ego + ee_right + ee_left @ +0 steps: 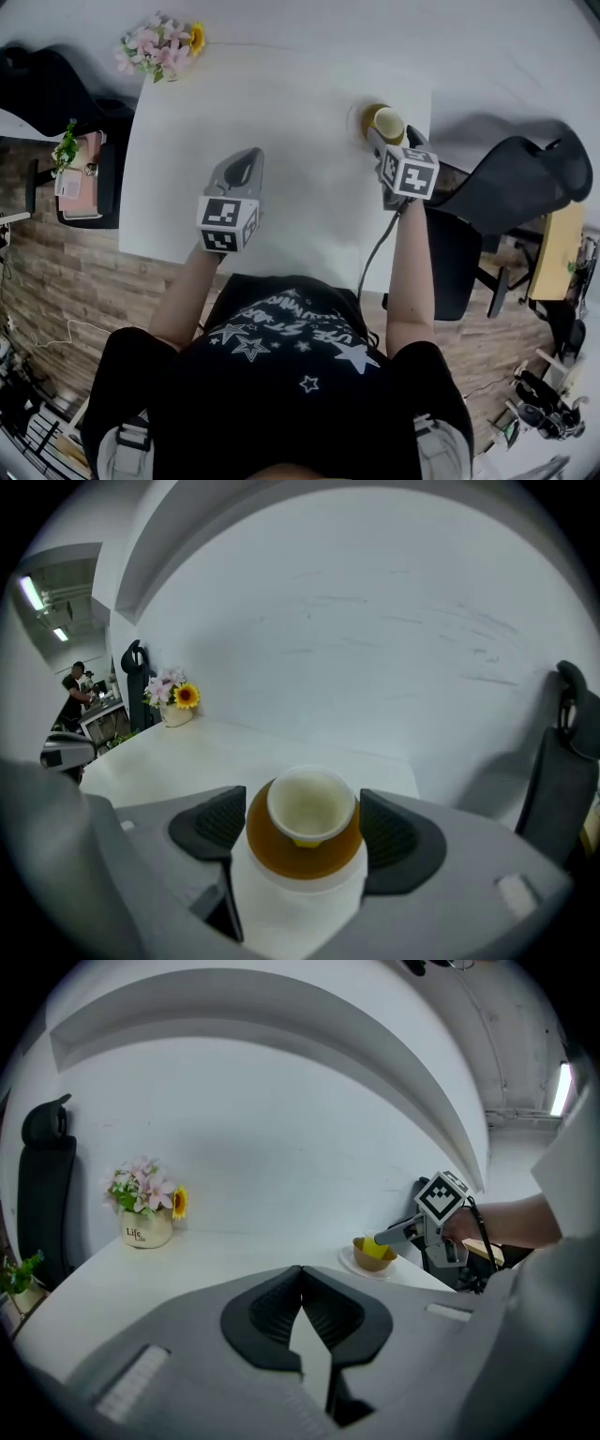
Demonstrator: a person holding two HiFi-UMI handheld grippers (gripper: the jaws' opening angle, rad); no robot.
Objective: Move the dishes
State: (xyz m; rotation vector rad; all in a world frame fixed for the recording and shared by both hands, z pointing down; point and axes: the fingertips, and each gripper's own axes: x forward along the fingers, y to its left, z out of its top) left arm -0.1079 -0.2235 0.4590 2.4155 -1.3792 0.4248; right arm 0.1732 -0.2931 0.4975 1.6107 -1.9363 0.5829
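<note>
**Now at the approach: the right gripper frames the stacked dishes**

Far left on the white table (281, 112), at its back corner, stands a flower pot (159, 42), well apart from the work. The left gripper (246, 161) hangs over the middle of the table with its jaws closed tip to tip and nothing between them. It takes no part in this step.

The dishes sit near the table's right back corner as one stack. A white plate (295, 907) lies at the bottom, a brown bowl (305, 855) rests on it, and a yellow cup (311, 803) stands upright inside the bowl.

The right gripper (303, 822) is level with this stack, jaws spread wide, one ribbed pad on each side of the bowl. The pads appear just clear of the bowl's wall, so nothing is gripped yet. A dark chair (525, 178) stands beyond the table's right edge.

The step in hand looks like the reach before the first grasp, and the move itself has not begun. The next move calls for choosing one piece, probably the bowl or the cup in it. The jaws should then close squarely, so that the loose pieces do not tip or slide on the plate.
</note>
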